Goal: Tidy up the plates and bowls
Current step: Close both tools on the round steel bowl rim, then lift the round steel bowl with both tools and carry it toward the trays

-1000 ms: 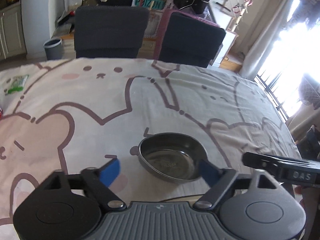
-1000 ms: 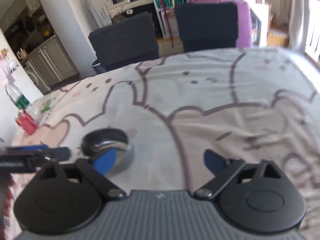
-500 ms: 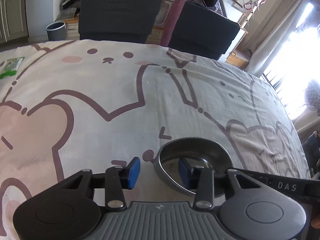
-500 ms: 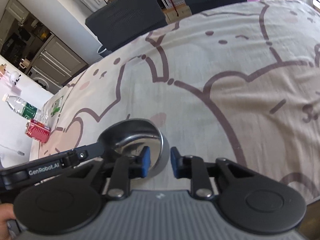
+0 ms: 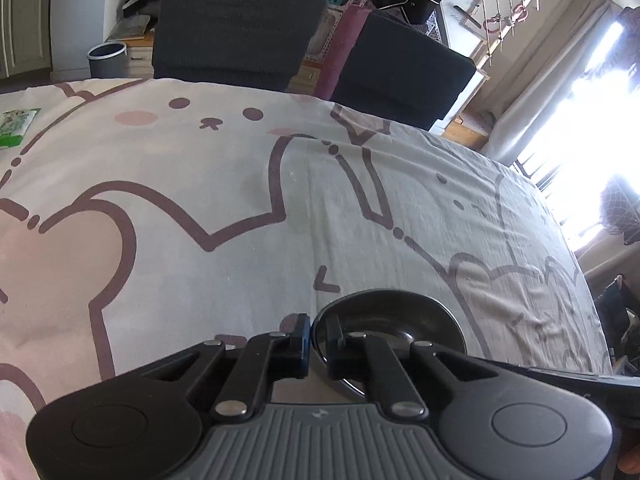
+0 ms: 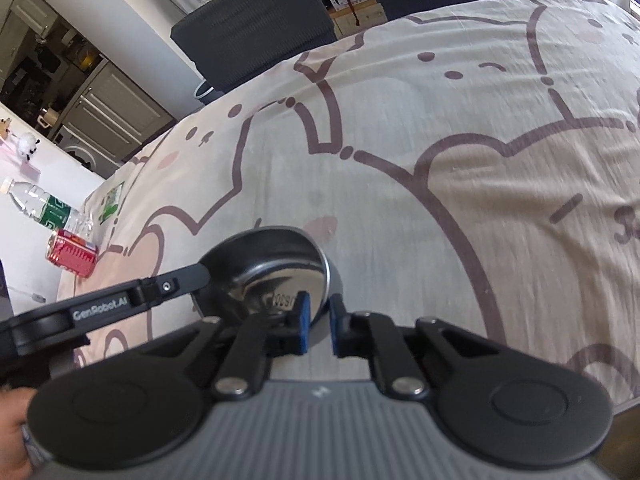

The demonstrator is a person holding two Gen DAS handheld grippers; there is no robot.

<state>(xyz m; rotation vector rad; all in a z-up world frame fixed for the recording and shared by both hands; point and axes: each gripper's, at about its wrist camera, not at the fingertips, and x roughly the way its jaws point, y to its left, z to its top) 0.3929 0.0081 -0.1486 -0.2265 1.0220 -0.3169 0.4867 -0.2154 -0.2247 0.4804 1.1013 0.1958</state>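
Grippers L [image 5: 317, 340] & R [image 6: 319, 322] pinch bowl [image 6: 276, 268] rim.

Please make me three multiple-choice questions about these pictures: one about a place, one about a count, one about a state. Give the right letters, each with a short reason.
1. The red can stands beside: A a clear bottle; B a stack of plates; C a mug.
2. How many dark chairs stand behind the table? A one; B two; C four.
3. The left gripper is: A wide open above the cloth; B shut on the rim of the metal bowl; C holding a spoon.

Answers: 1 A, the can is next to the bottle at the table's edge. 2 B, two chair backs show past the far edge. 3 B, its pads pinch the rim from both sides.
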